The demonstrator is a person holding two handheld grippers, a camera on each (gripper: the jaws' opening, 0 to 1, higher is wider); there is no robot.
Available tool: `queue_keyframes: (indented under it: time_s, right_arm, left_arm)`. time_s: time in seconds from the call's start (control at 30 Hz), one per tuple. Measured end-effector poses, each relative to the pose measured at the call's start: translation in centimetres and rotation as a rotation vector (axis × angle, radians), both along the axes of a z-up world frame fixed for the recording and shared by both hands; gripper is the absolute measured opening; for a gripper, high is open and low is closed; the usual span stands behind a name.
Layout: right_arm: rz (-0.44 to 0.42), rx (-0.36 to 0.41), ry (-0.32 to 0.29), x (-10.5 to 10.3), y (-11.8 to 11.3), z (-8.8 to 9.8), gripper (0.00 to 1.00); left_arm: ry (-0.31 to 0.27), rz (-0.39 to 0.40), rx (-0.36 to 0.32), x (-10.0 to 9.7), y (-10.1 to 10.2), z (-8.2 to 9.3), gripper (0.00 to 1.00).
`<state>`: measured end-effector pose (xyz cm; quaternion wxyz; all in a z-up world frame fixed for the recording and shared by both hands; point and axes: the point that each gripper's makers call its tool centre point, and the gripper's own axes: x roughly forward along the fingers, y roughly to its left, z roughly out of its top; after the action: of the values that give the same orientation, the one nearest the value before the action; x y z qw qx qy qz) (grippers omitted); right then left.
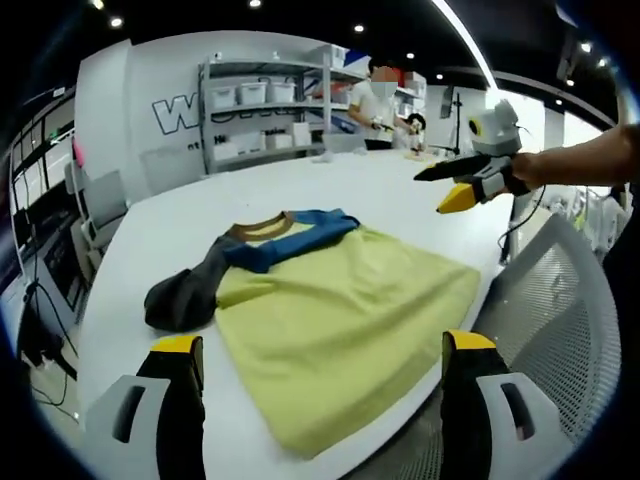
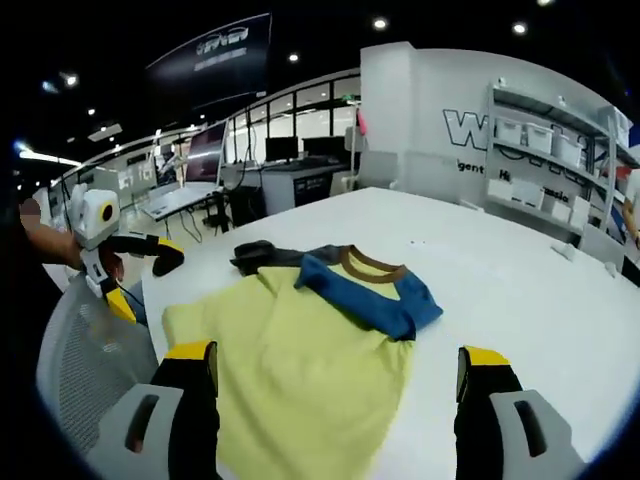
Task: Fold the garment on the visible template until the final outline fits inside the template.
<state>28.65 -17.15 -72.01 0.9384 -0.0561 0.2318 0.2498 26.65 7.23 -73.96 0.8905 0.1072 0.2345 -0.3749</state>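
A large white table [image 1: 400, 190] is seen ahead of both grippers, and a yellow-green garment [image 1: 350, 320] is laid flat on it, with a brown collar [image 1: 262, 229], one blue sleeve [image 1: 300, 238] folded across its upper part and one dark grey sleeve [image 1: 185, 295] spread outward. In the left gripper view the garment lies just beyond and between the jaws of the left gripper [image 1: 318, 362], which are held wide apart with nothing gripped. In the right gripper view the garment [image 2: 300, 370] is likewise found between and beyond the jaws of the right gripper [image 2: 338, 368], also spread wide and empty. A grey mesh chair back [image 1: 560, 310] is seen to the right of the left gripper. Shelving [image 1: 265, 110] with white bins stands far beyond the table.
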Motion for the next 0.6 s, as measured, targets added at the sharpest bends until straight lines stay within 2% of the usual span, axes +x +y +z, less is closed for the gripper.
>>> queue_keyframes:
  time_s: [0.07, 0.17, 0.3, 0.6]
  right_arm:
    - [-0.012, -0.002, 0.002, -0.3, -0.6, 0.0, 0.99]
    - [-0.027, -0.009, 0.002, -0.7, -1.2, 0.0, 0.99]
    - [-0.048, -0.004, 0.009, -1.4, -1.8, -0.1, 0.99]
    - [-0.058, -0.022, 0.033, -4.0, -2.4, -0.9, 0.99]
  left_arm:
    - [-0.004, -0.006, 0.008, 0.6, 0.0, 0.3, 0.98]
    - [-0.015, -0.017, 0.017, 1.5, 0.2, 0.8, 0.89]
    - [-0.025, -0.009, 0.021, 3.3, 0.8, 1.2, 0.89]
    - [-0.063, 0.008, 0.093, 8.0, 3.3, 1.4, 0.84]
